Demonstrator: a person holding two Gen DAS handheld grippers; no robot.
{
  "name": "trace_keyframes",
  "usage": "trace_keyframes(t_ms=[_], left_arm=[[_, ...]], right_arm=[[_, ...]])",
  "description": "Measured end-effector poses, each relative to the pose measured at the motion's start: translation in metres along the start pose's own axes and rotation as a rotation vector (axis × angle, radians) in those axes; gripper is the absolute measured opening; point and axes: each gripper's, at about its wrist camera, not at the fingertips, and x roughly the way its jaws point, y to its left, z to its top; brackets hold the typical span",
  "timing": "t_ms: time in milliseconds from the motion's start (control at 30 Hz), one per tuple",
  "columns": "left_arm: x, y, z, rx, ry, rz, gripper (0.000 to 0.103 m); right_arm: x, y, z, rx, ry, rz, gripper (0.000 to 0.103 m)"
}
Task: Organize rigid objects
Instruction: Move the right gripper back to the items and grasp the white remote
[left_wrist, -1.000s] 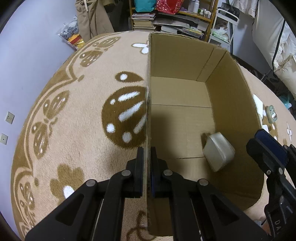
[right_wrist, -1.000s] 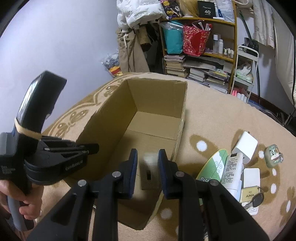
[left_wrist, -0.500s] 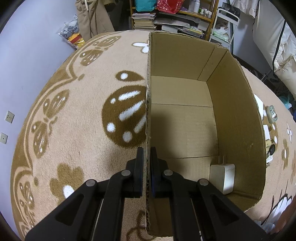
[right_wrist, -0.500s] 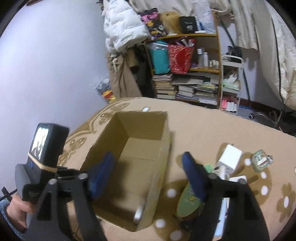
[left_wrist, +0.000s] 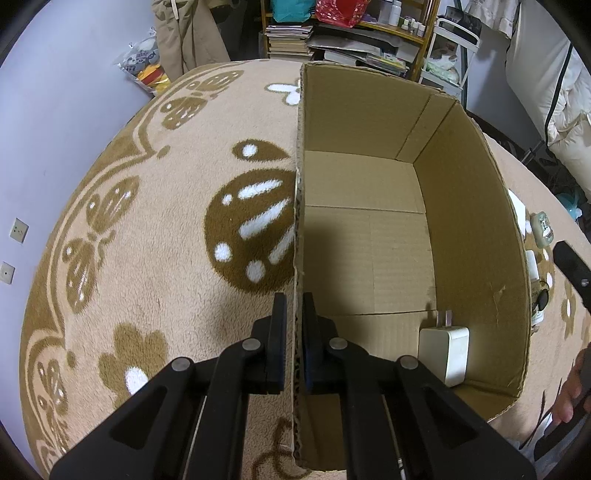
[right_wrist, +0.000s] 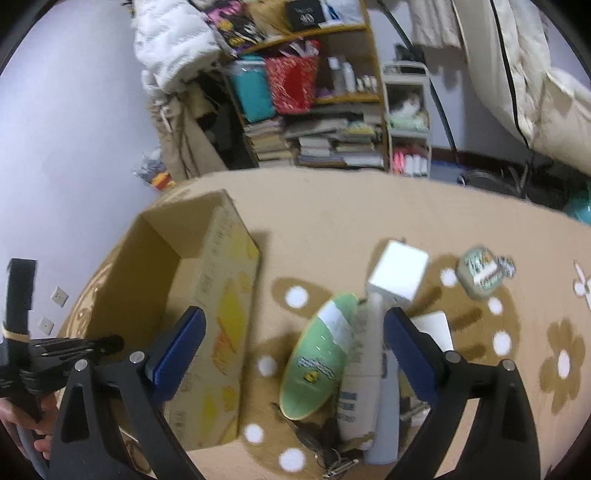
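White plug charger, prongs up, boxed

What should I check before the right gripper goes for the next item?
1. Left gripper clamped on the box wall: ok, jaws shut on the cardboard edge.
2. Charger dropped inside the box: ok, it lies on the floor in the near right corner.
3. Right gripper empty and open: ok, jaws have just been opening, nothing between them.
4. Next target in line: ok, the green bottle and white tube lie on the blanket ahead of the jaws.
5. Bottle and tube apart enough for a clean single grasp: not ok, they lie side by side, touching.
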Motion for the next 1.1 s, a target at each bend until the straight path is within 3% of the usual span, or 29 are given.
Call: trace_keyframes(t_ms=[300,500,533,567,633,833,1100], left_arm=[[0.000,0.002,0.000,-0.004,0.002,-0.006,0.007],[0.000,0.002,0.000,-0.005,0.002,-0.006,0.007],[0.001,0.002,0.000,-0.004,0.002,-0.006,0.007],[0.000,0.002,0.000,-0.005,0.002,-0.007,0.007],[0.000,0.002,0.000,-0.005,0.002,-0.006,0.007],[0.000,0.002,0.000,-0.005,0.002,-0.006,0.007],[0.000,0.002,-0.001,-0.004,0.002,-0.006,0.008]], right_arm=[[0.028,-0.030,-0.009,0.076,0.119,0.016,0.102],[0.036,-0.038,-0.014,0.098,0.136,0.018,0.101],[0.035,-0.040,-0.015,0.107,0.123,0.017,0.092],[0.035,-0.042,-0.015,0.109,0.124,0.011,0.074],[0.038,-0.046,-0.016,0.121,0.144,0.016,0.063],[0.045,-0.056,-0.020,0.193,0.173,0.061,0.060],[0.052,-0.056,-0.023,0.198,0.197,0.032,0.054]])
